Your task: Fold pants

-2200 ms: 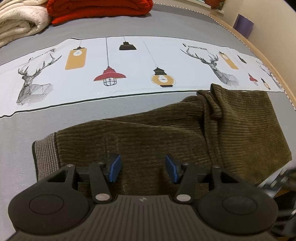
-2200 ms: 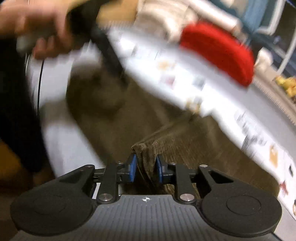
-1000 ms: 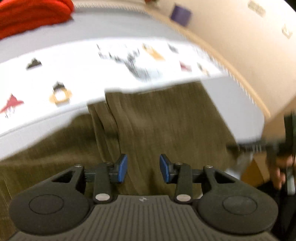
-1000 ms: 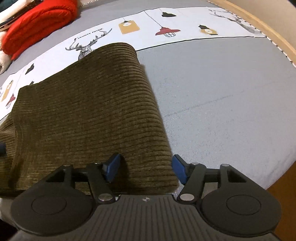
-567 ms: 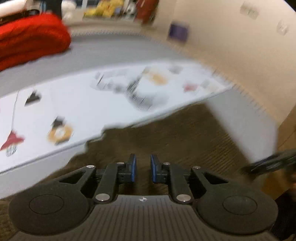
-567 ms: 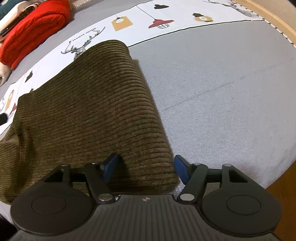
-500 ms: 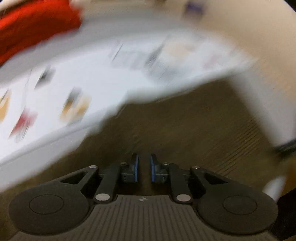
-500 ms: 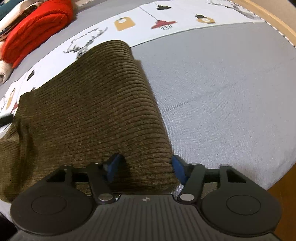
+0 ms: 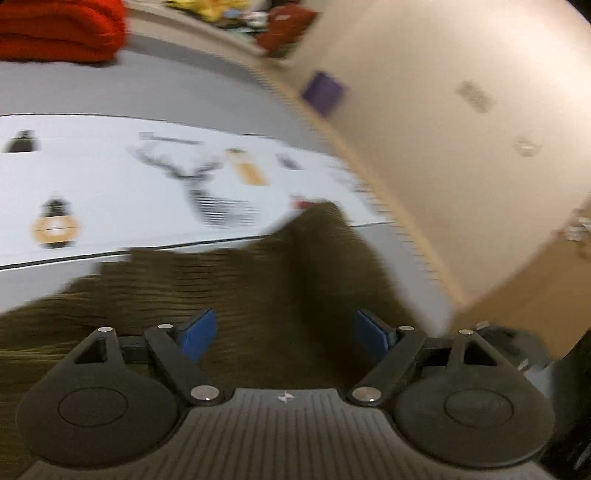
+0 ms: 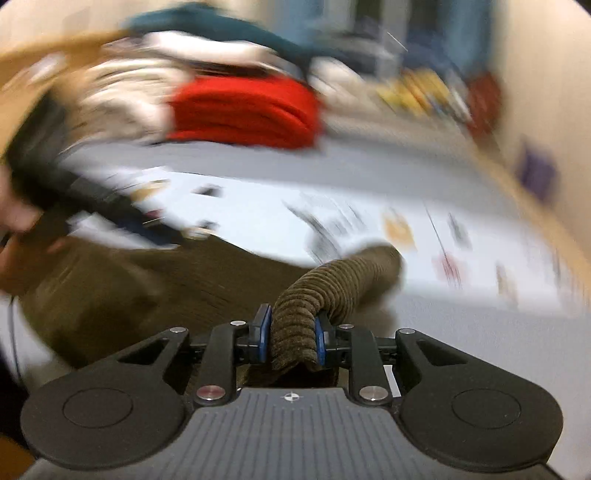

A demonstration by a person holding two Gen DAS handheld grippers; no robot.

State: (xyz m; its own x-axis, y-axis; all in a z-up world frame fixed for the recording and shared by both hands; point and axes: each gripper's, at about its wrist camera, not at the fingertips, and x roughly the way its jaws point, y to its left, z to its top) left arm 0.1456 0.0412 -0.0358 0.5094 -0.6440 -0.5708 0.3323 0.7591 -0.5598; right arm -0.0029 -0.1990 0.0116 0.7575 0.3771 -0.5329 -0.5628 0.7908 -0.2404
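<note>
Leftmost, our left gripper (image 9: 286, 332) hangs over the olive corduroy pants (image 9: 240, 288) with its blue pads spread wide and nothing between them; the cloth lies under the gap, and we cannot tell whether the pads touch it. The pants are spread on the grey bed cover (image 9: 192, 88), their far edge reaching up against the white printed band (image 9: 129, 192) with its deer and lantern drawings. Beyond that band, at the far left, sits a folded red blanket (image 9: 55, 29). To the right the bed's edge curves past a pale wall (image 9: 443, 110) with a small purple square (image 9: 323, 92) near it. The view is smeared by motion.

Further right, our right gripper (image 10: 291, 336) is closed to a narrow gap on a bunched roll of the pants (image 10: 295, 325), the ribbed cloth squeezed between both blue pads and rising in a hump beyond them. The rest of the garment lies flat to the left on the cover (image 10: 461, 332). At the left edge of this view we see the other gripper as a dark blurred shape above the cloth. Behind, the red blanket (image 10: 243, 110) lies beside pale folded bedding (image 10: 122, 96), all heavily blurred.
</note>
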